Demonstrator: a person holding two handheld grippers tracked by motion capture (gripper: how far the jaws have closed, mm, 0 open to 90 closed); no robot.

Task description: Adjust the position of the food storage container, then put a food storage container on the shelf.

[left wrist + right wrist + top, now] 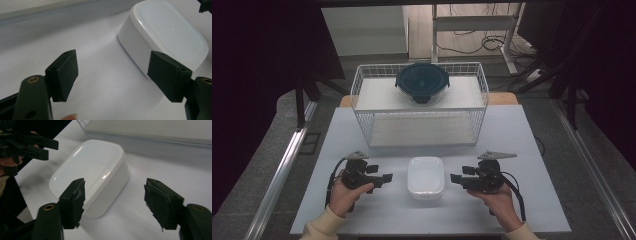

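A white wire basket (362,95) with two flat white shelves stands at the far middle of the pale grey surface (522,150). On the basket's upper shelf, near its back and roughly centred, sits a round clear glass container (422,84) closed with a dark blue clip-on lid. Behind the basket, a white metal-framed stand (472,22) rests on the wooden floor, with black cables (472,45) trailing around its legs. To the basket's left and right, silver metal rails (282,170) run along the grey carpet beside the surface, and dark curtains (257,60) hang beyond them.
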